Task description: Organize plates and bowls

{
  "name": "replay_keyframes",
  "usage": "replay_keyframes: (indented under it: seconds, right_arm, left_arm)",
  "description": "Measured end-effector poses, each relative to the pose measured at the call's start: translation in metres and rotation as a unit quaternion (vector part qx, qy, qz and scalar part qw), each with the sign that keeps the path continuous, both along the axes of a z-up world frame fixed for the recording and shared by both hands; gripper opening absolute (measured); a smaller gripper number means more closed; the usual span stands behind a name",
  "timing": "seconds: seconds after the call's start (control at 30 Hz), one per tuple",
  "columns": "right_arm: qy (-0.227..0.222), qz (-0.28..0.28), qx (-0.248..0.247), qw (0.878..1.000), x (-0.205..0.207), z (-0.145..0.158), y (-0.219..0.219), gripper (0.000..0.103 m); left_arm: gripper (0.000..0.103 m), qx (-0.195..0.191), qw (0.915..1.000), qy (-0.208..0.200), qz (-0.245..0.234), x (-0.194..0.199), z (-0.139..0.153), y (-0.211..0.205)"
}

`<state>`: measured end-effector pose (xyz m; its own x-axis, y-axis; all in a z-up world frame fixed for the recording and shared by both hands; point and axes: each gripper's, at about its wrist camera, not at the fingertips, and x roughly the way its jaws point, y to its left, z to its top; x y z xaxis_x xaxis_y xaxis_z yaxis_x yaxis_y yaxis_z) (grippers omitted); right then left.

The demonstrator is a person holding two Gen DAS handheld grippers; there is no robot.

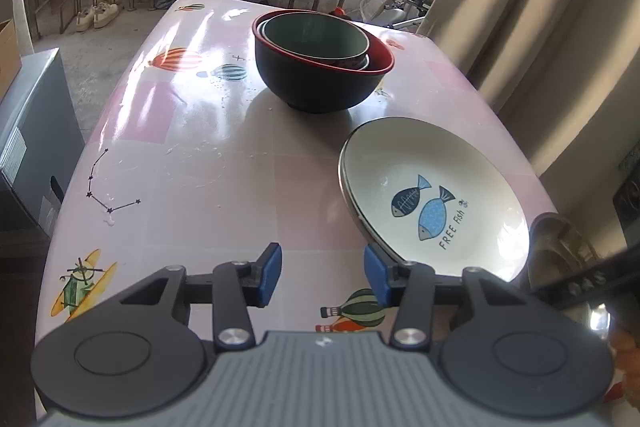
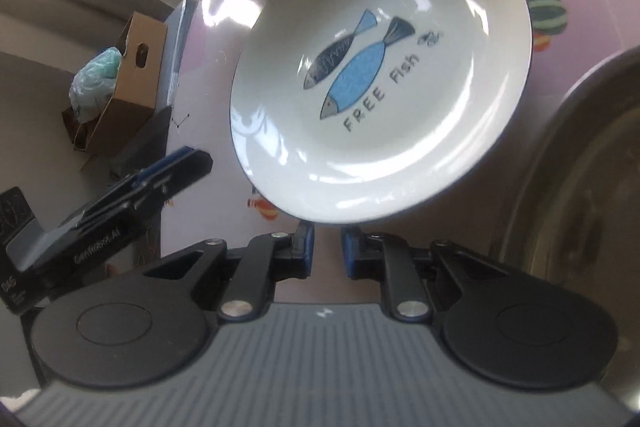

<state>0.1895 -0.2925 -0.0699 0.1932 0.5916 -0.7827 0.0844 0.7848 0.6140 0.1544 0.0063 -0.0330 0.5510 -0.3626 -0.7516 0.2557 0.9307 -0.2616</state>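
The left gripper (image 1: 322, 277) hovers low over the pink table (image 1: 224, 163), its blue fingers spread apart and empty. Just beside it, the right gripper (image 2: 327, 251) has its fingers nearly together by the fish plate's (image 2: 380, 75) near rim, though whether they pinch it I cannot tell. Farther back stand the nested bowls (image 1: 320, 61).

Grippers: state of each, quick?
Left gripper: open, empty.
Right gripper: jaws narrow at plate rim; grip cannot be told.

I count one fish plate (image 1: 436, 199); beyond the plate, two nested bowls (image 1: 320, 59); beside it, one metal basin (image 2: 588, 167); two grippers.
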Motion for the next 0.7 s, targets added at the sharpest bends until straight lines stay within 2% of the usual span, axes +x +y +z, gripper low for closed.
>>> replay_keyframes:
  seconds: [0.07, 0.13, 0.2, 0.3, 0.37, 0.47, 0.57, 0.7]
  right_arm:
    - [0.006, 0.005, 0.021, 1.0, -0.005, 0.002, 0.003, 0.015]
    - [-0.008, 0.007, 0.006, 1.0, -0.007, 0.007, 0.005, 0.015]
    - [-0.016, -0.003, 0.005, 1.0, -0.007, 0.011, -0.001, 0.018]
    - [-0.033, -0.013, 0.023, 0.999, -0.017, 0.019, -0.003, 0.03]
    - [-0.052, -0.018, 0.034, 0.998, -0.031, 0.025, -0.002, 0.046]
    - [-0.096, -0.036, 0.029, 0.994, -0.059, 0.041, -0.007, 0.057]
    - [-0.144, -0.075, 0.009, 0.987, -0.091, 0.056, -0.02, 0.069]
    - [-0.212, -0.143, -0.033, 0.966, -0.137, 0.073, -0.057, 0.073]
  left_arm:
    - [0.047, -0.002, 1.0, 0.003, 0.0, 0.001, -0.001, 0.0]
    - [0.048, -0.001, 1.0, 0.003, -0.003, 0.0, 0.0, -0.001]
    - [0.052, -0.001, 1.0, 0.002, -0.007, -0.002, 0.001, -0.003]
    - [0.063, 0.003, 0.9999, -0.001, -0.017, -0.008, 0.004, -0.008]
    - [0.072, 0.009, 0.9997, -0.002, -0.024, -0.013, 0.007, -0.012]
    - [0.081, 0.011, 0.9991, -0.007, -0.04, -0.026, 0.012, -0.019]
    - [0.086, 0.021, 0.9977, -0.015, -0.062, -0.042, 0.017, -0.031]
    - [0.086, 0.033, 0.9953, -0.016, -0.09, -0.062, 0.018, -0.054]
